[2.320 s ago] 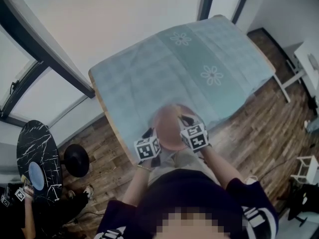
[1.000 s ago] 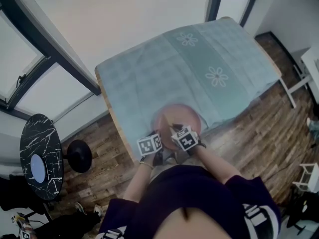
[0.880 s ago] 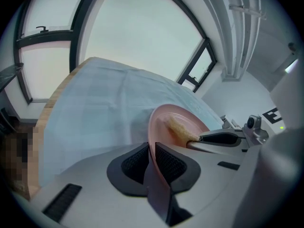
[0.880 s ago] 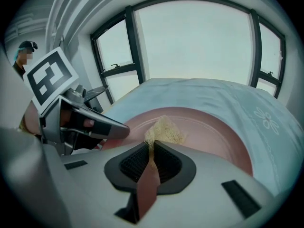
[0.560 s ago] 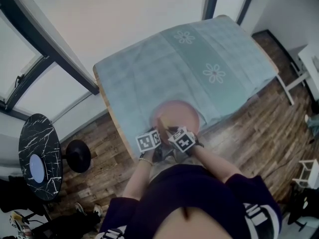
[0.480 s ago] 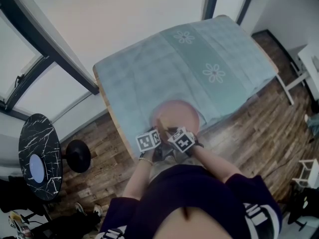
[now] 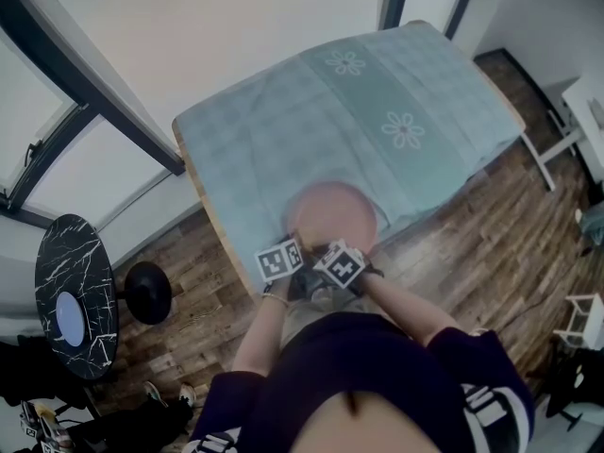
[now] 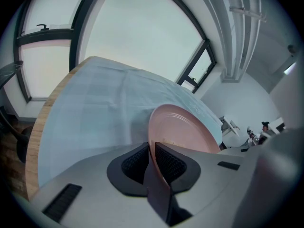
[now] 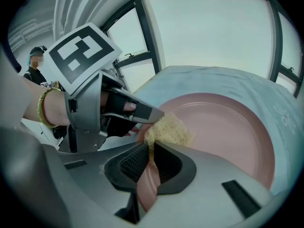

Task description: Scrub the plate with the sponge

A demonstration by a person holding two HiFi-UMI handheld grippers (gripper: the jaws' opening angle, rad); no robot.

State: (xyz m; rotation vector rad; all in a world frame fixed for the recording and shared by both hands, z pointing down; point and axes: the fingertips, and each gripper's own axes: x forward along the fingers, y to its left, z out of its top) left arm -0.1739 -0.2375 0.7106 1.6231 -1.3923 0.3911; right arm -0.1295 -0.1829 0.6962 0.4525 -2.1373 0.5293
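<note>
Your left gripper (image 8: 152, 151) has its fingers clamped on the rim of the pink plate (image 8: 183, 127), at the tabletop's (image 7: 274, 149) 6 o'clock edge. Your right gripper (image 9: 151, 153) fingers pinch the sponge (image 9: 168, 129), touching the plate's 8 o'clock side.

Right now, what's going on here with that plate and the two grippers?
A person is working two hand-held grippers at the near edge of a table covered in a light blue cloth. The left gripper is clamped on the rim of a round pink plate, holding it tilted. The right gripper pinches a yellow fibrous sponge, which sits against the plate's face close to the left gripper. Scrubbing looks under way.
</note>
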